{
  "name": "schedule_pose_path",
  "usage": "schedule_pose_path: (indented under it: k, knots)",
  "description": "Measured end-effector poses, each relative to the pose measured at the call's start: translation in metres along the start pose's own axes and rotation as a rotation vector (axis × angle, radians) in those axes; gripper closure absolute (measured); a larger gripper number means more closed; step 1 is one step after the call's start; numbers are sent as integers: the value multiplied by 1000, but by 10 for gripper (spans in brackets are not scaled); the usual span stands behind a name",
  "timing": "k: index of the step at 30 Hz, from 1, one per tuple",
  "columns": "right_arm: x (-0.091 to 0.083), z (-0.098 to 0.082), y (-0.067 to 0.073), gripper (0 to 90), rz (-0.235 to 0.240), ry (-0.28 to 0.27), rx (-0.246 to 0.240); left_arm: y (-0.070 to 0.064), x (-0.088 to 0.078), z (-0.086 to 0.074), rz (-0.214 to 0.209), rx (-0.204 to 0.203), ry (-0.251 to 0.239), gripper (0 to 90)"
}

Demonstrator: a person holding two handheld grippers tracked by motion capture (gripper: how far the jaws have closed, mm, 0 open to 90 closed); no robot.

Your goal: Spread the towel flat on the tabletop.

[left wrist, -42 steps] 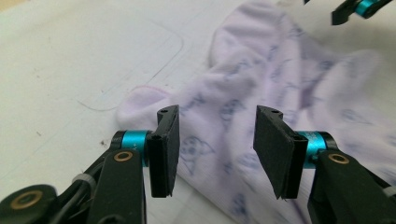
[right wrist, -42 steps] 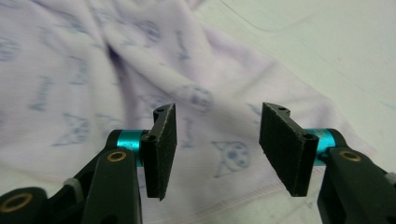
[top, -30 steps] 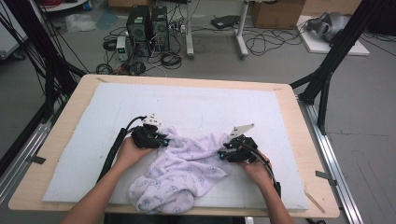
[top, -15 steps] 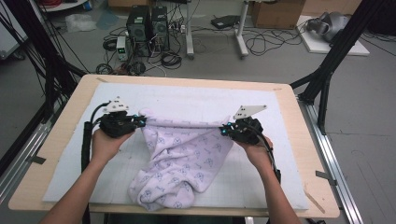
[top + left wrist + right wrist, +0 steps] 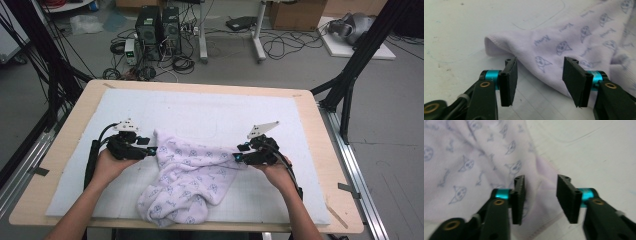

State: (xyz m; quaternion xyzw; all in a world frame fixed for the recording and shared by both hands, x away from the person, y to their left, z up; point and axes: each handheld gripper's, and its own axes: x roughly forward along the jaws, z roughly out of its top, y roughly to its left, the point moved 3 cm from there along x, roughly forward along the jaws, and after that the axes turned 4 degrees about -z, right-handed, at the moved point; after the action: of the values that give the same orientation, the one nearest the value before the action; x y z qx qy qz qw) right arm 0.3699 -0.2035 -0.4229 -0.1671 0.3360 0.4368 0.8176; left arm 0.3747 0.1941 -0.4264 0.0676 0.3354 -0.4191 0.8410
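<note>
Cloth: a pale lilac garment (image 5: 187, 177) printed with small blue-grey figures lies rumpled on the white mat (image 5: 210, 112), its upper edge stretched between my two grippers and the rest bunched toward the near edge of the table (image 5: 320, 125).
Left gripper: my left gripper (image 5: 149, 149) sits at the cloth's left upper corner; in the left gripper view (image 5: 537, 81) its jaws stand wide apart with nothing pinched, and the hemmed corner (image 5: 492, 46) lies on the mat just past and between them.
Right gripper: my right gripper (image 5: 237, 157) sits at the cloth's right edge; in the right gripper view (image 5: 540, 198) its jaws are parted too, holding nothing, with the stitched edge of the fabric (image 5: 474, 165) lying under the gap.
Hands: my left hand (image 5: 107, 167) and right hand (image 5: 275, 172) hold the grippers low over the mat.
Floor beyond: computer towers (image 5: 160, 25) and loose cables (image 5: 280, 42).
</note>
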Motion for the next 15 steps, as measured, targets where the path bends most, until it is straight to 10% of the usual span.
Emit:
schedule_pose_path:
  k: [6,11,15]
  knots:
    - [17,-7,-12,487,19,56,73,3,35,-3,14,-6,76,434]
    - [32,-11,-5,657,89,117,70,1,46,-3,-4,2,87,813]
    - [31,-10,-2,801,135,123,48,-3,38,-2,16,47,114,859]
